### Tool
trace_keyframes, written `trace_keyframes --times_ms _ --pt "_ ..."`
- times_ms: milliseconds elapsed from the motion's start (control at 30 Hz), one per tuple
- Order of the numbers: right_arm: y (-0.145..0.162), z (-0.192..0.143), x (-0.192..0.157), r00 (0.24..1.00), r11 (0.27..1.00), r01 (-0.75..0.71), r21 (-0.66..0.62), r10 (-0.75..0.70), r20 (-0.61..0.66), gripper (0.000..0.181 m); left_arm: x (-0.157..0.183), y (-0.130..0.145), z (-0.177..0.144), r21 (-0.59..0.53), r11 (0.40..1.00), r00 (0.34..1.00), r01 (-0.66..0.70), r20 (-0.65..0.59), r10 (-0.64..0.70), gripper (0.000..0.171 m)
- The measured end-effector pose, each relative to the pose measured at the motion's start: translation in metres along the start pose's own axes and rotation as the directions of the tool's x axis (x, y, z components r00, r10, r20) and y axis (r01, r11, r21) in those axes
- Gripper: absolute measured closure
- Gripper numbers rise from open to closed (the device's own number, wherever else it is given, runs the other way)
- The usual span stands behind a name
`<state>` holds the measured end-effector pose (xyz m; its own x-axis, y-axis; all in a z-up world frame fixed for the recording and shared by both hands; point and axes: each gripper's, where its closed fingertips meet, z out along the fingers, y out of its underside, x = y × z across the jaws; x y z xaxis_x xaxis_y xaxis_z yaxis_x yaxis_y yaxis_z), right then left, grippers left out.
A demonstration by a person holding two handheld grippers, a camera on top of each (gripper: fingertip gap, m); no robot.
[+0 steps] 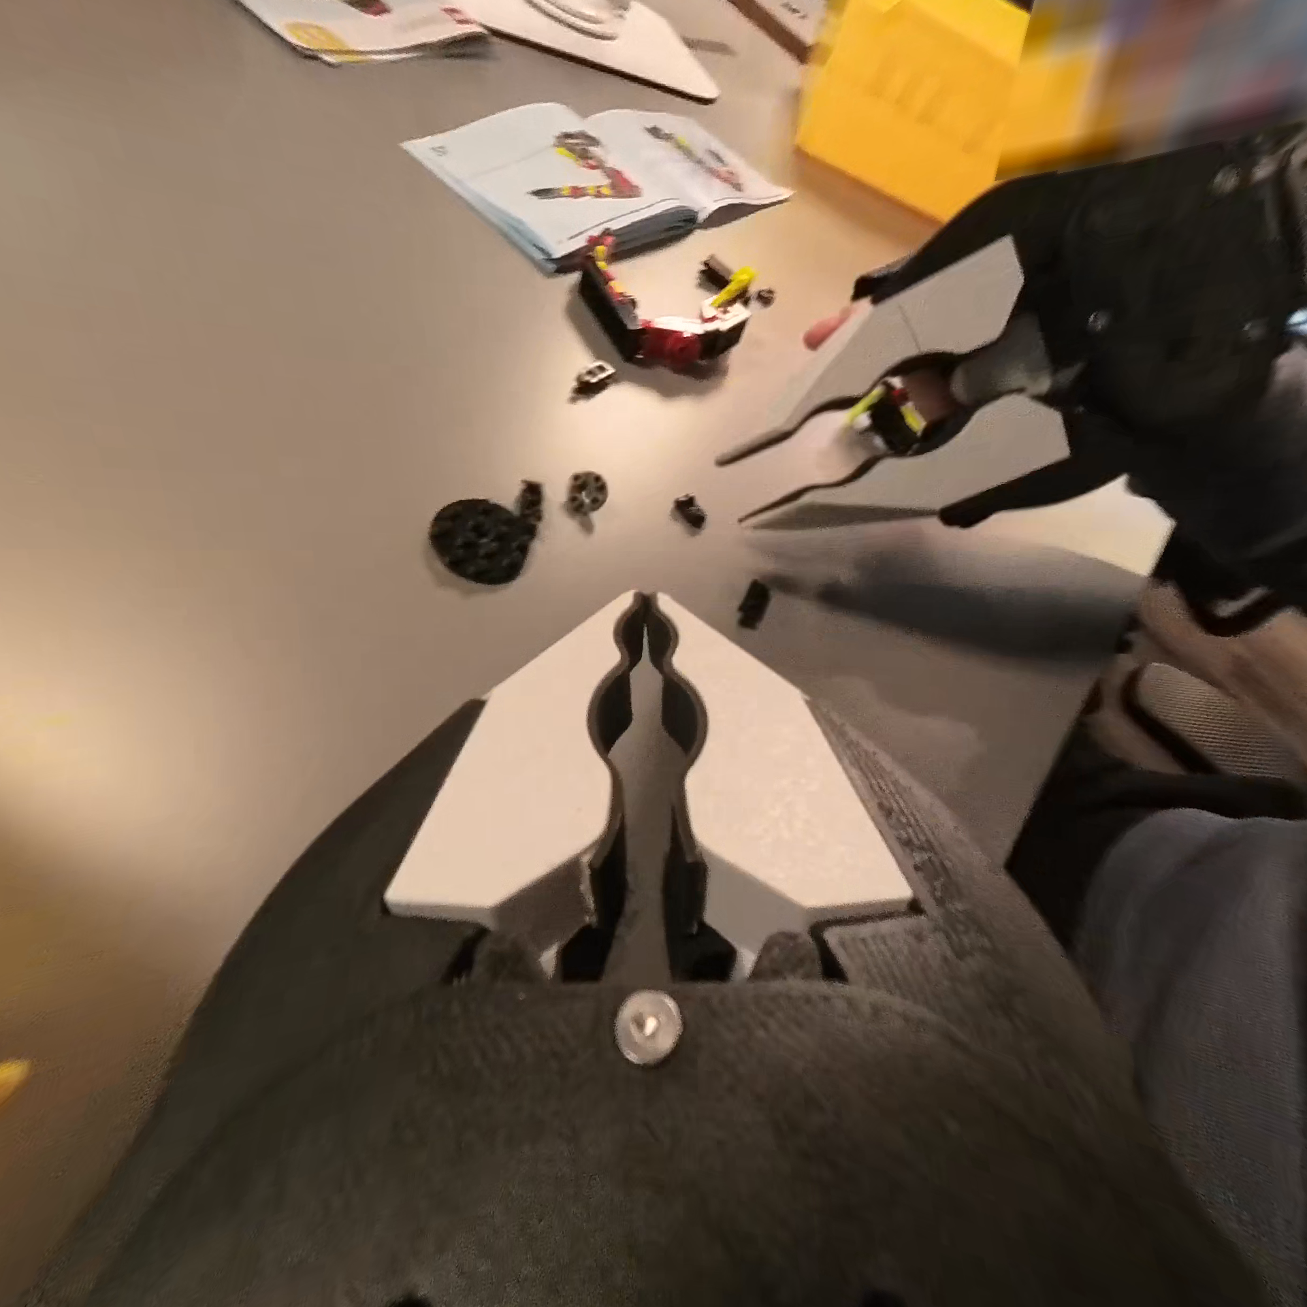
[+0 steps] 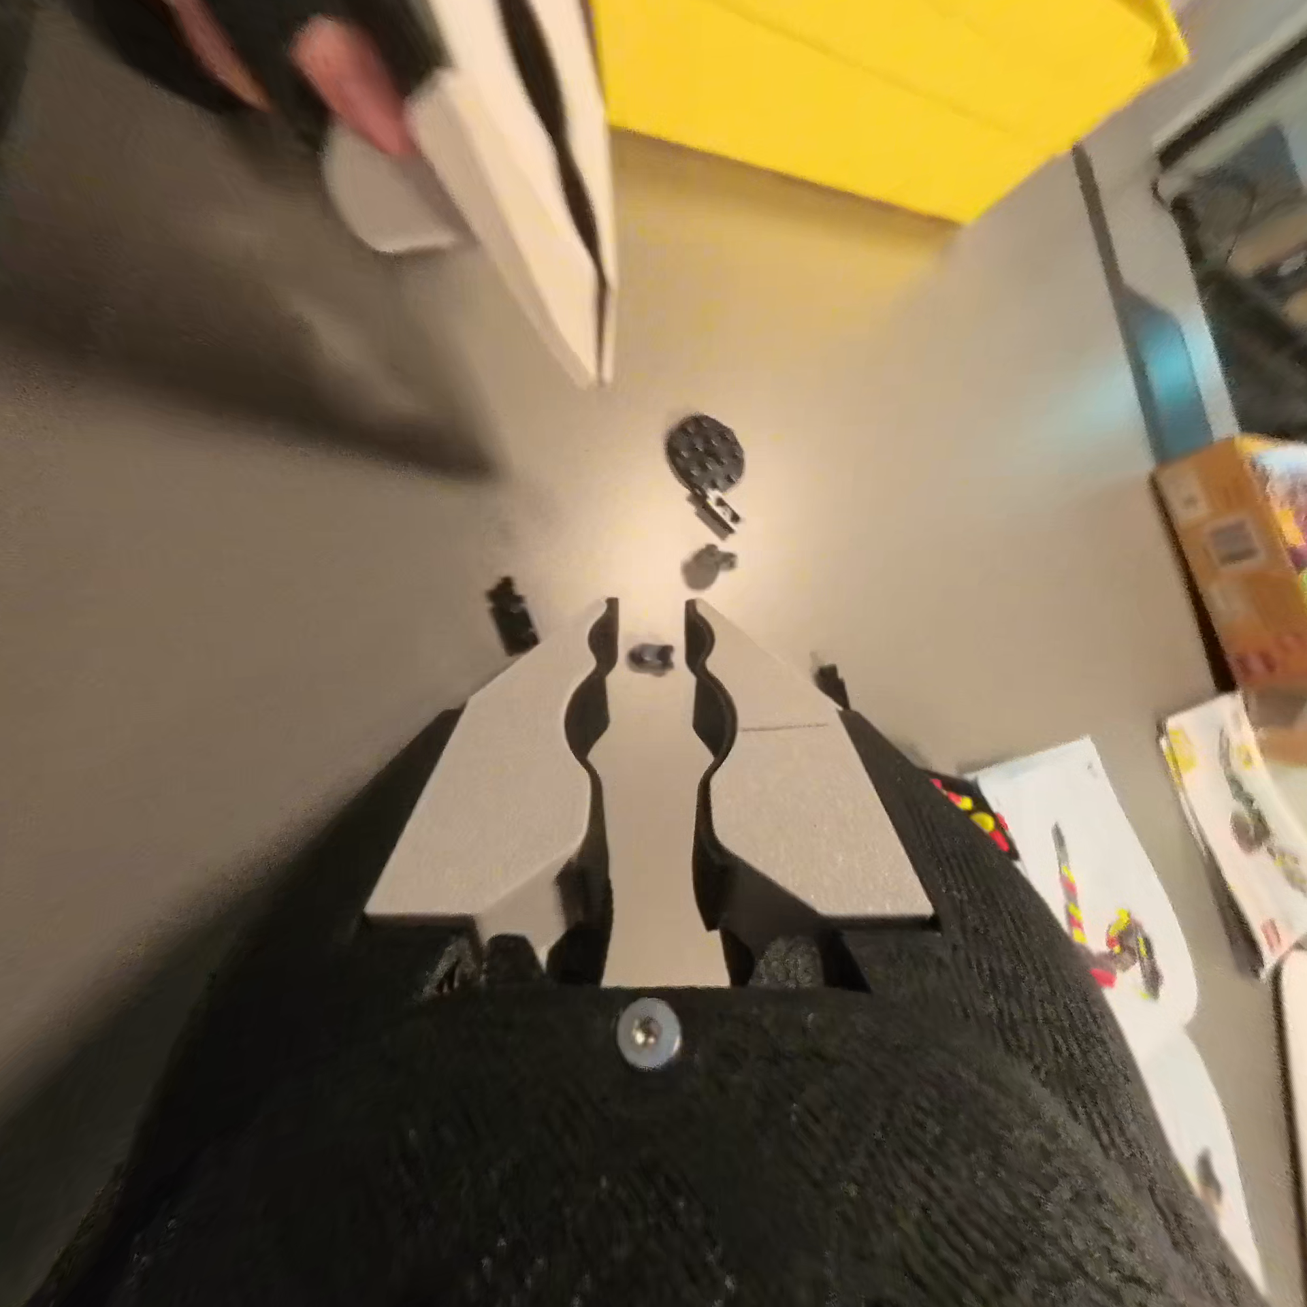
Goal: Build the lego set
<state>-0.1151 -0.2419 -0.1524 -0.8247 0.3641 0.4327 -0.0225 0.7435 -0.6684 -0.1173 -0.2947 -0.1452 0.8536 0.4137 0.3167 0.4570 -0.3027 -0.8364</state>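
Note:
My left gripper [image 1: 643, 601] is shut with nothing between its pads, above the table; it also shows at the top of the right wrist view [image 2: 601, 371]. My right gripper [image 2: 649, 605] is open, low over the table; it also shows in the left wrist view [image 1: 732, 489]. A small dark piece [image 2: 651, 656] lies on the table between its fingers, clear of both pads. A black round plate [image 1: 481, 541] [image 2: 706, 449], a small black piece [image 2: 721, 510] and a grey round piece [image 1: 587, 490] [image 2: 704, 566] lie ahead. A red and black part-built model [image 1: 658, 325] lies by the open booklet [image 1: 601, 177].
A yellow box [image 1: 912, 99] [image 2: 884, 92] stands at the table's far side. More small black pieces [image 1: 753, 603] [image 2: 510, 622] lie near the grippers. A cardboard box [image 2: 1238, 566] and booklet pages [image 2: 1061, 884] are at the right. A lime and black bit [image 1: 891, 417] shows through the right gripper's gap. The grippers' ends are close to 6 cm from one another. The black round plate [image 1: 481, 541] sits 6 cm or so from the ends of my left fingers. It turns up in the right wrist view [image 2: 710, 446] as well.

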Motion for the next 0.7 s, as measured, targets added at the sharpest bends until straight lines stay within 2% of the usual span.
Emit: trace_keyframes --times_ms 67,167,267,400,533,633,700 --pt "0.007 0.01 0.005 0.996 0.995 -0.084 -0.054 0.086 0.039 0.16 -0.003 0.002 -0.002 0.005 1.0 0.999 -0.025 0.041 0.025 0.171" --pt "0.011 0.027 0.004 0.966 0.975 -0.197 -0.105 0.211 0.149 0.149 0.0 0.001 -0.002 0.01 0.999 0.998 -0.049 0.033 0.049 0.17" --pt "0.006 0.037 0.009 0.94 0.96 -0.255 -0.115 0.274 0.203 0.147 0.001 0.003 -0.001 0.002 0.999 0.999 -0.041 0.013 0.041 0.17" --pt "0.005 0.047 0.014 0.942 0.959 -0.242 -0.15 0.269 0.202 0.154 0.003 0.002 -0.002 0.008 0.999 0.999 -0.033 -0.005 0.033 0.171" --pt "0.002 0.049 0.01 0.931 0.952 -0.248 -0.182 0.286 0.228 0.169 0.006 0.003 -0.001 0.004 0.999 0.999 -0.041 -0.024 0.041 0.171" --pt "0.002 0.051 0.015 0.942 0.952 -0.235 -0.196 0.273 0.194 0.161 0.007 0.006 0.001 -0.017 0.998 0.998 -0.055 -0.022 0.055 0.171" --pt "0.0 0.052 0.012 0.928 0.945 -0.26 -0.197 0.301 0.219 0.159 0.007 0.007 0.002 -0.029 0.997 0.998 -0.066 -0.016 0.066 0.171"
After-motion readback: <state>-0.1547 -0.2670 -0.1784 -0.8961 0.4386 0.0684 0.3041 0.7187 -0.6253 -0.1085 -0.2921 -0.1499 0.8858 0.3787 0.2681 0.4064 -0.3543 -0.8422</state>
